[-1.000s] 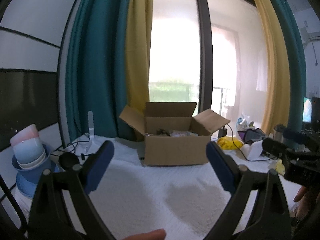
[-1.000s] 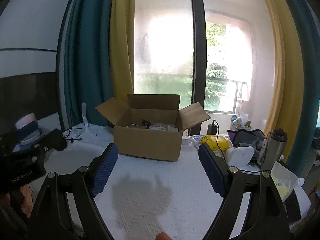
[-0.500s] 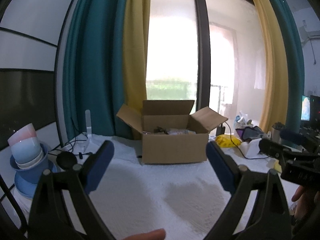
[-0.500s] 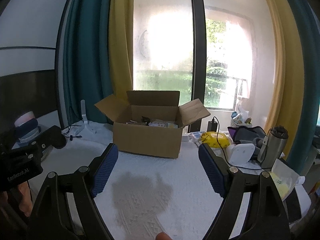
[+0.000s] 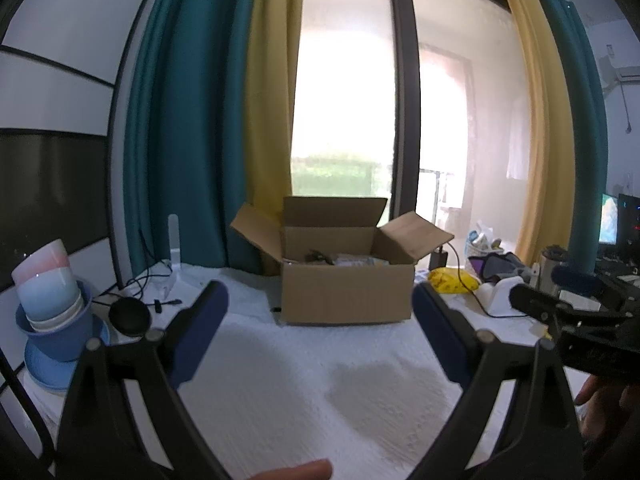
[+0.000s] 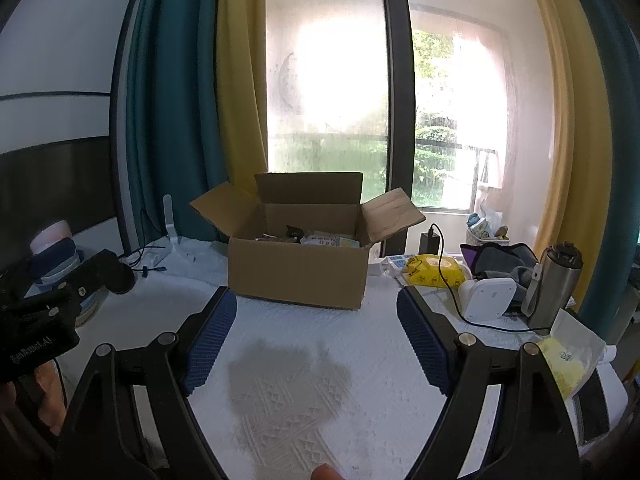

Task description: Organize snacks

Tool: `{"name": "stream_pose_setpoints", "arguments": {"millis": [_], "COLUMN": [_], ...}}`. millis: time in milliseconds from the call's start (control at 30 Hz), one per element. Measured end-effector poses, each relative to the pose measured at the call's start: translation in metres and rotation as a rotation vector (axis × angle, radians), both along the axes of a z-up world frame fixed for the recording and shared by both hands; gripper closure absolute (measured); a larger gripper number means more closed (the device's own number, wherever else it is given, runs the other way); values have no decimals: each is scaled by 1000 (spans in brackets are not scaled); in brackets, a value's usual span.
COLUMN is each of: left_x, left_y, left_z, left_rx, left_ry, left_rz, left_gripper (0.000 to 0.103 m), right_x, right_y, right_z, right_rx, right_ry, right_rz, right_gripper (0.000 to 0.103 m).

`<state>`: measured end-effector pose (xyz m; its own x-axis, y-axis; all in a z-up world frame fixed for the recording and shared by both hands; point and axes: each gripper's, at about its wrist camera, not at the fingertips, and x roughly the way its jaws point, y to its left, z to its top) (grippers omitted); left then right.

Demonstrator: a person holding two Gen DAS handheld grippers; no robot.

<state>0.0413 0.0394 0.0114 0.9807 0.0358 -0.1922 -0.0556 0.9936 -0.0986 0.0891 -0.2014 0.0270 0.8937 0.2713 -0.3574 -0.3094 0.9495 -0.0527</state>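
Note:
An open cardboard box [image 5: 346, 290] [image 6: 298, 274] stands at the back of the white cloth-covered table [image 5: 288, 384] [image 6: 304, 364], flaps spread, with several snack packets [image 6: 328, 240] inside. My left gripper [image 5: 320, 316] is open and empty, held above the table in front of the box. My right gripper [image 6: 316, 312] is open and empty, also in front of the box. The right gripper's body shows at the right edge of the left wrist view [image 5: 576, 312]; the left gripper's body shows at the left edge of the right wrist view [image 6: 56, 312].
Stacked bowls [image 5: 52, 308] and a black round object [image 5: 128, 316] with cables sit at the left. A yellow packet [image 6: 434, 274], a white device [image 6: 486, 298], a steel bottle [image 6: 554, 286], a dark bag [image 6: 498, 258] and a yellow bag [image 6: 568, 360] crowd the right. Curtains and window stand behind.
Both grippers have drawn back and risen slightly; the box sits a little higher and smaller in both views. Both stay open and empty.

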Motion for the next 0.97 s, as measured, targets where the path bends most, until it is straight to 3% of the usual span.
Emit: {"name": "stream_pose_setpoints", "arguments": {"millis": [800,900,967], "left_x": [-1,1,18], "left_y": [-1,-6,-14], "left_z": [-4,-7,-16], "left_rx": [3,32,102], "left_ry": [11,6,72], "left_rz": [-11,-28,-29], "left_gripper": [9,9,9], "right_x": [7,8,8], "right_y": [-6,-9,-9], "right_z": [-4,-4,-5], "right_rx": [-13,-11,-17], "right_ry": [0,-2,-3], "right_rz": [-13,-14,-12], "right_gripper": [18,18,18]}}
